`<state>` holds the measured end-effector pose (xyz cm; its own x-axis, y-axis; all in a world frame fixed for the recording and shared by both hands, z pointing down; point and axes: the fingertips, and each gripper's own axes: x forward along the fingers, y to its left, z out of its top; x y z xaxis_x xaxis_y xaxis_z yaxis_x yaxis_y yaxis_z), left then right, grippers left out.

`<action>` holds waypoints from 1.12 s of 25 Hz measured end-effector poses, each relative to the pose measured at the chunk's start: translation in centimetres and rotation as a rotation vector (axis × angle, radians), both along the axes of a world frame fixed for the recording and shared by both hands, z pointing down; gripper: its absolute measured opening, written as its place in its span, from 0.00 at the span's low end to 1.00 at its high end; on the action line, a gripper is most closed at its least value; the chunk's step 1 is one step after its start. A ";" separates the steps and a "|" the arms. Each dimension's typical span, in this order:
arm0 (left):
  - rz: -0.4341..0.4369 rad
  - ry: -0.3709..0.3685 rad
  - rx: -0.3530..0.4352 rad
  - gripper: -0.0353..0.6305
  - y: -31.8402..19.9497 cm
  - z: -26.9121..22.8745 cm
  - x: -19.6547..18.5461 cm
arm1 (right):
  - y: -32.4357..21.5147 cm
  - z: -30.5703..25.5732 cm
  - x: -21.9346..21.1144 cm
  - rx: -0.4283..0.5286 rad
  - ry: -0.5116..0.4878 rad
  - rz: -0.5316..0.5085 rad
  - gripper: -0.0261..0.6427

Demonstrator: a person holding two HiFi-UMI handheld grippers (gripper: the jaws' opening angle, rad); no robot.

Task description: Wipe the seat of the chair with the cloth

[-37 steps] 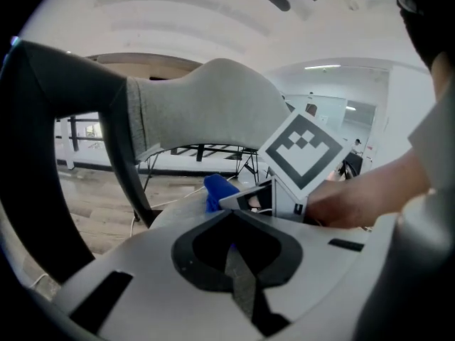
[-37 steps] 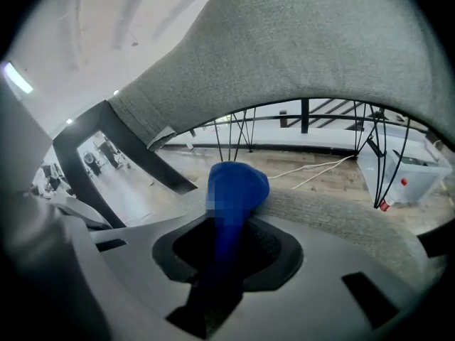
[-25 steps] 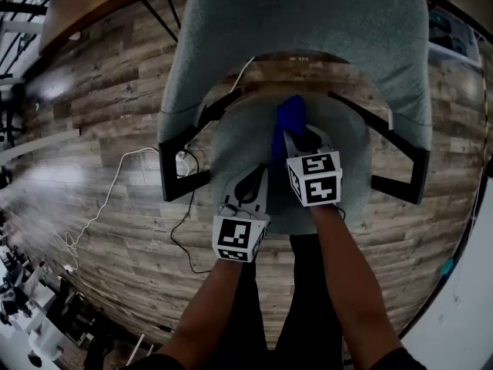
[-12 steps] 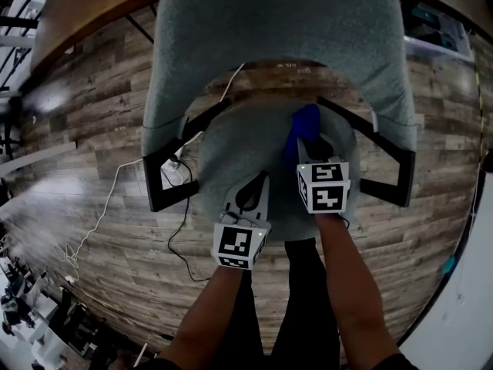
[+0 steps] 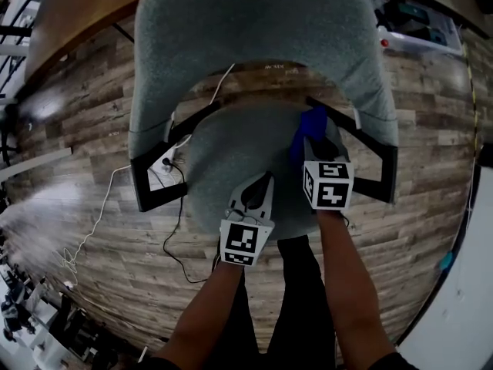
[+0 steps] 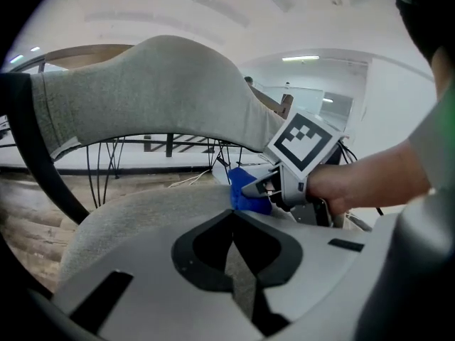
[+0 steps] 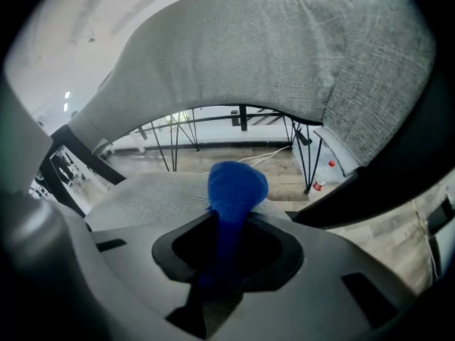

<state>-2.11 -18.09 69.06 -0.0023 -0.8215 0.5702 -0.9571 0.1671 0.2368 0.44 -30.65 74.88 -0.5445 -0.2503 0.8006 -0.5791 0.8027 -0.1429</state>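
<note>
- Blue bunched cloth (image 5: 311, 124) sits at the right rear edge of the round grey woven-fabric seat (image 5: 231, 153), just beside the black angled armrest (image 5: 362, 154).
- Right tongs (image 5: 313, 142) are pinching that cloth. The right gripper view shows the blue wad (image 7: 234, 189) sticking out past the tips, with a narrow tail clamped between the jaws.
- Left tongs (image 5: 260, 187) are pressed together and hold nothing. They lie low over the front edge of the seat, tips pointing at the cloth (image 6: 246, 190).
- Biggest risk, to my eye: the cloth is right at the seat's edge. One more push outward and it likely runs off the fabric into the gap under the armrest, or the tongs knock the armrest itself.
- Second risk: only a thin strip is in the grip. The coarse weave will probably drag on the cloth, and a hard stroke could tug it loose.
- Third: the wad is small and rounded, so each pass likely covers only a narrow strip, and the left half of the seat could be missed.
- Pressing too steeply might also put the hard tips on the upholstery rather than the cloth.
- Grey curved backrest (image 5: 254, 29) arches over the rear edge, so a long forward stroke may bump it.
</note>
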 end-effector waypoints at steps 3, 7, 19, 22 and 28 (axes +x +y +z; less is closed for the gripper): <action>-0.003 0.011 -0.006 0.06 -0.2 0.2 0.9 | -0.9 -0.1 1.2 0.025 0.014 0.019 0.19; -0.050 0.045 -0.016 0.06 0.3 0.5 1.6 | -1.9 -0.4 2.5 0.077 0.027 0.035 0.19; -0.286 0.063 -0.005 0.06 6.2 -1.1 -1.1 | 2.7 -7.9 -1.3 0.161 -0.158 -0.113 0.19; -0.323 0.062 -0.018 0.06 9.1 -1.4 -2.5 | 6.2 -8.8 -3.4 0.116 -0.193 -0.151 0.19; -0.344 0.057 -0.041 0.06 14.3 -1.7 -4.7 | 12.8 -9.0 -7.6 0.097 -0.218 -0.222 0.19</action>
